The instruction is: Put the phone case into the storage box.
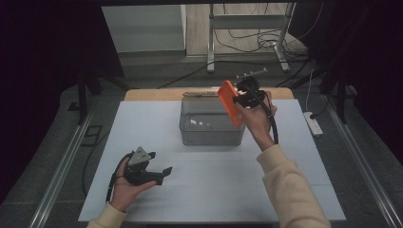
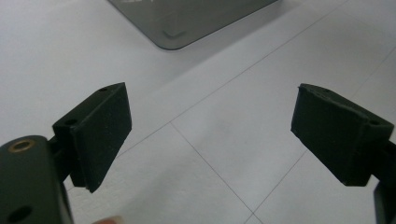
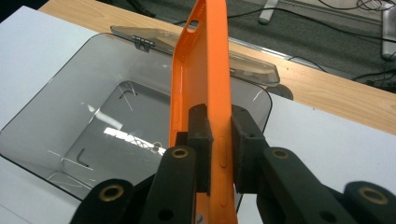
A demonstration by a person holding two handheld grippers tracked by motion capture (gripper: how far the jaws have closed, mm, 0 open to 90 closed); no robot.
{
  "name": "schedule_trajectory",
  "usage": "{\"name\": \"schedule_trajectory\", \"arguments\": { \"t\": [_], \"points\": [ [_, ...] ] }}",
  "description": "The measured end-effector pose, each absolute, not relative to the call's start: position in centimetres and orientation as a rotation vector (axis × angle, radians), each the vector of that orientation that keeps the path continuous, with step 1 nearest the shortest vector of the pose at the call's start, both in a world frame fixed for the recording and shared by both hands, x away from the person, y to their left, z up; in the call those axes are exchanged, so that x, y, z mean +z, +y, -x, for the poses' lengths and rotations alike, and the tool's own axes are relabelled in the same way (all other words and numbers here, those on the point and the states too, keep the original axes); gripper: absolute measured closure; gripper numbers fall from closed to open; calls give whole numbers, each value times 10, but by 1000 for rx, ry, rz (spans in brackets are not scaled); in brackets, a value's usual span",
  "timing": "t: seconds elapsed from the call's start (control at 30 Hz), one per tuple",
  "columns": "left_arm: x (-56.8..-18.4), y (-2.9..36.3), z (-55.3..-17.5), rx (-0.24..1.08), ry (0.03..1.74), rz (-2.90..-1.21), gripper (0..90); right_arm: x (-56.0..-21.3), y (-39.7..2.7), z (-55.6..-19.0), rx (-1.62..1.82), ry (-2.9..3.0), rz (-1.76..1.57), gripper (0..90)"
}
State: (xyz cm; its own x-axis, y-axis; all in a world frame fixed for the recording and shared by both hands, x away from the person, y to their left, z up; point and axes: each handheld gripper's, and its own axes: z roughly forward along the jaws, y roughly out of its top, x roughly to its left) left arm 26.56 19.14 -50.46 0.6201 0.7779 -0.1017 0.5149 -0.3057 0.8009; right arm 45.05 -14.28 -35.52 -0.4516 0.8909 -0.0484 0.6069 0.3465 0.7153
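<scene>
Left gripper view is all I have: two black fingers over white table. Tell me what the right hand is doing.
Observer: The right gripper is shut on an orange phone case, pinched by its edge.
Operator: Say where it is.
Observer: Above the open grey bin, at its right side.
Operator: Report the bin's contents.
Observer: The right gripper view looks into the bin and shows nothing lying on its bottom; its lid is swung back at the far rim.

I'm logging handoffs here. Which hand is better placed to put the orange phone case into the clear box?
The right. Its claw is clamped on the orange phone case, held at the open clear box. The left claw is open, holds nothing, and sits low on the table, well short of the box.
</scene>
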Motion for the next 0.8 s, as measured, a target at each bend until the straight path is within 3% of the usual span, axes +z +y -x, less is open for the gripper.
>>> {"name": "schedule_trajectory", "arguments": {
  "t": [0.8],
  "points": [
    [-503, 183, -271, 356, 979, -1990, 123, -368, -140, -462, 735, 2103, -1432, 801]
  ]
}}
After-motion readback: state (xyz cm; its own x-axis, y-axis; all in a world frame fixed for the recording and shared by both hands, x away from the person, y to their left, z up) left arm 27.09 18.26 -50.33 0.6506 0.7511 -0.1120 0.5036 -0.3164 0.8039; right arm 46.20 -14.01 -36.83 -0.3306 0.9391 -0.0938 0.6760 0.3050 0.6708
